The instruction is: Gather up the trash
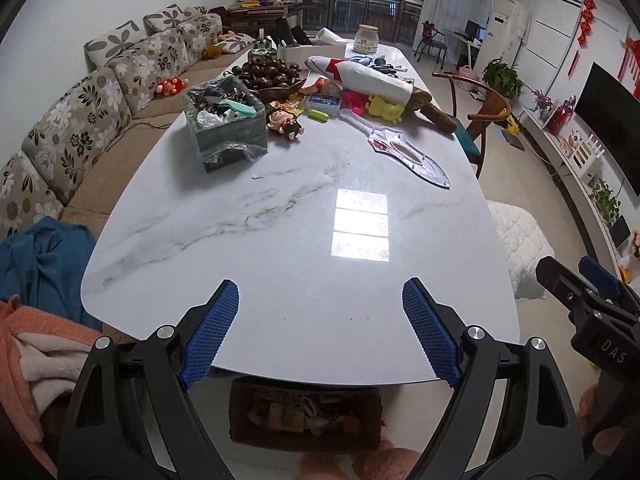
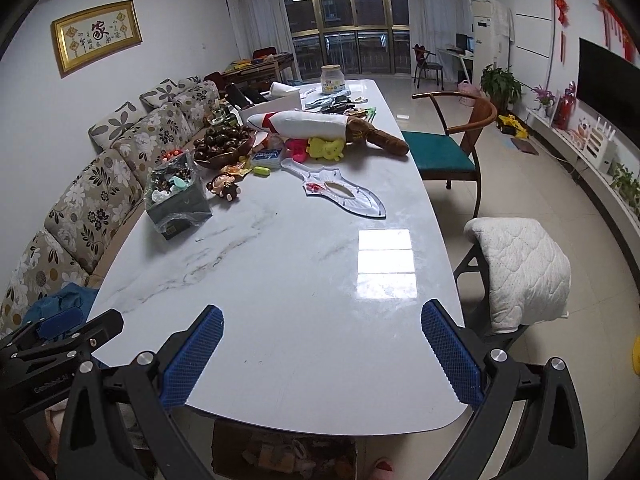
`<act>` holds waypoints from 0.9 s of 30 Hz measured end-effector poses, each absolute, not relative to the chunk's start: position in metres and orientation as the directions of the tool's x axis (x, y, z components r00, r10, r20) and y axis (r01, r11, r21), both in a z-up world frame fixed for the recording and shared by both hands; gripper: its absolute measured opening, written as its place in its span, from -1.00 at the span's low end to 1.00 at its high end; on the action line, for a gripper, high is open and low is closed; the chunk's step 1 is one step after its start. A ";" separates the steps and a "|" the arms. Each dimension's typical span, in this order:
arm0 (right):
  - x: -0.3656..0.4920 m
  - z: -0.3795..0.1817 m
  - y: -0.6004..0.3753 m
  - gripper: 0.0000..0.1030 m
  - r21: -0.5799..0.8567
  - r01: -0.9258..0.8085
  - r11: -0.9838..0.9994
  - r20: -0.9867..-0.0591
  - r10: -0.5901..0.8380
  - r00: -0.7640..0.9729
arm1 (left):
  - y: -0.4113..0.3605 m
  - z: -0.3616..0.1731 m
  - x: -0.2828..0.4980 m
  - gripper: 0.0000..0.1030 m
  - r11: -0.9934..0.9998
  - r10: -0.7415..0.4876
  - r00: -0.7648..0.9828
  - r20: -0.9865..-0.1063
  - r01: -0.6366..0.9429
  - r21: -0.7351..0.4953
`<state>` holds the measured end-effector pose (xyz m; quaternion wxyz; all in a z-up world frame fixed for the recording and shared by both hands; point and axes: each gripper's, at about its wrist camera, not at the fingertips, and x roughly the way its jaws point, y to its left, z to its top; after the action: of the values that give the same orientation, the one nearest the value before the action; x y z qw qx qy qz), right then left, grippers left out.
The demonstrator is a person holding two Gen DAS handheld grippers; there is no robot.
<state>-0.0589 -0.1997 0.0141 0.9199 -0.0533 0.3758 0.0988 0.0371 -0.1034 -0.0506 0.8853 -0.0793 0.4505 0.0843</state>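
Under the table edge (image 1: 304, 376), a half-hidden trash box (image 1: 306, 416), contents blurred; both grippers' fingers (image 1: 212, 332) wide apart, empty.

We are seeing a brown cardboard trash box (image 1: 306, 416) sitting on the floor under the near edge of the white marble bench (image 1: 280, 240), open at the top and holding a jumble of scraps. Farther along the bench, a small grey-green bin (image 1: 226, 120) lined with clear plastic is standing upright, brimming with dark shells and wrappers.

Both wrist cams: same table (image 1: 304, 216), downward-forward.
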 end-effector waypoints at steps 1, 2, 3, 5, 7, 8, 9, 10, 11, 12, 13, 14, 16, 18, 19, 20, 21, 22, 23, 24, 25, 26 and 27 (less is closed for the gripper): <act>-0.059 0.014 -0.199 0.90 -0.028 -0.221 0.975 -0.703 0.138 0.698 | -0.103 -0.051 0.037 0.60 0.973 0.075 0.579 -0.812 -0.220 -0.066; -0.059 0.014 -0.199 0.90 -0.029 -0.219 0.975 -0.703 0.136 0.698 | -0.103 -0.051 0.037 0.60 0.974 0.073 0.578 -0.813 -0.218 -0.067; -0.060 0.014 -0.198 0.90 -0.028 -0.216 0.976 -0.703 0.134 0.698 | -0.103 -0.051 0.037 0.60 0.974 0.074 0.576 -0.814 -0.218 -0.066; -0.060 0.014 -0.198 0.90 -0.029 -0.212 0.977 -0.702 0.131 0.700 | -0.101 -0.051 0.037 0.60 0.974 0.070 0.574 -0.816 -0.215 -0.068; -0.060 0.014 -0.198 0.90 -0.031 -0.211 0.977 -0.703 0.128 0.699 | -0.101 -0.051 0.038 0.60 0.975 0.071 0.571 -0.818 -0.213 -0.064; -0.060 0.014 -0.198 0.90 -0.028 -0.211 0.977 -0.704 0.131 0.698 | -0.101 -0.052 0.039 0.60 0.975 0.072 0.570 -0.819 -0.212 -0.062; -0.060 0.014 -0.198 0.90 -0.026 -0.209 0.978 -0.705 0.130 0.697 | -0.101 -0.052 0.039 0.60 0.975 0.072 0.569 -0.819 -0.212 -0.062; -0.060 0.015 -0.198 0.90 -0.026 -0.207 0.978 -0.706 0.129 0.696 | -0.101 -0.052 0.039 0.60 0.975 0.070 0.570 -0.819 -0.212 -0.064; -0.060 0.015 -0.199 0.90 -0.024 -0.206 0.978 -0.707 0.129 0.696 | -0.101 -0.052 0.039 0.60 0.975 0.070 0.569 -0.819 -0.211 -0.063; -0.061 0.015 -0.199 0.90 -0.024 -0.206 0.978 -0.708 0.129 0.694 | -0.101 -0.052 0.039 0.60 0.975 0.070 0.569 -0.819 -0.211 -0.063; -0.060 0.015 -0.199 0.90 -0.026 -0.208 0.978 -0.709 0.128 0.694 | -0.101 -0.052 0.039 0.60 0.975 0.071 0.569 -0.820 -0.212 -0.062; -0.060 0.015 -0.198 0.90 -0.026 -0.205 0.978 -0.710 0.126 0.692 | -0.101 -0.052 0.039 0.60 0.976 0.070 0.569 -0.819 -0.210 -0.062; -0.060 0.015 -0.199 0.90 -0.022 -0.203 0.979 -0.712 0.128 0.691 | -0.100 -0.052 0.039 0.60 0.976 0.070 0.569 -0.819 -0.210 -0.063; -0.062 0.016 -0.198 0.90 -0.022 -0.202 0.979 -0.711 0.127 0.692 | -0.101 -0.052 0.039 0.60 0.976 0.071 0.569 -0.819 -0.211 -0.062; -0.061 0.016 -0.198 0.90 -0.024 -0.205 0.978 -0.711 0.128 0.692 | -0.101 -0.052 0.039 0.60 0.975 0.071 0.570 -0.819 -0.211 -0.062; -0.062 0.016 -0.198 0.90 -0.024 -0.203 0.979 -0.711 0.126 0.692 | -0.101 -0.052 0.039 0.59 0.976 0.071 0.570 -0.819 -0.210 -0.062; -0.062 0.016 -0.198 0.90 -0.023 -0.201 0.979 -0.710 0.126 0.693 | -0.101 -0.052 0.039 0.60 0.976 0.070 0.569 -0.819 -0.211 -0.063; -0.063 0.016 -0.198 0.90 -0.023 -0.201 0.979 -0.709 0.125 0.694 | -0.101 -0.052 0.039 0.60 0.976 0.069 0.570 -0.819 -0.210 -0.064; -0.062 0.016 -0.198 0.90 -0.020 -0.201 0.979 -0.710 0.127 0.692 | -0.101 -0.052 0.039 0.60 0.976 0.070 0.570 -0.819 -0.211 -0.063; -0.062 0.016 -0.198 0.90 -0.020 -0.203 0.979 -0.711 0.129 0.692 | -0.101 -0.052 0.039 0.60 0.975 0.072 0.570 -0.819 -0.212 -0.062; -0.062 0.016 -0.198 0.90 -0.022 -0.203 0.979 -0.710 0.128 0.692 | -0.100 -0.053 0.039 0.60 0.976 0.071 0.570 -0.819 -0.210 -0.062; -0.062 0.017 -0.197 0.90 -0.022 -0.202 0.979 -0.710 0.127 0.693 | -0.100 -0.053 0.039 0.60 0.976 0.069 0.570 -0.818 -0.209 -0.063; -0.062 0.016 -0.197 0.90 -0.021 -0.204 0.979 -0.711 0.129 0.691 | -0.100 -0.053 0.039 0.60 0.976 0.070 0.570 -0.819 -0.210 -0.063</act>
<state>-0.0617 -0.1972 0.0164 0.9183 -0.0490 0.3823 0.0906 0.0392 -0.0995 -0.0527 0.8826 -0.0765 0.4571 0.0793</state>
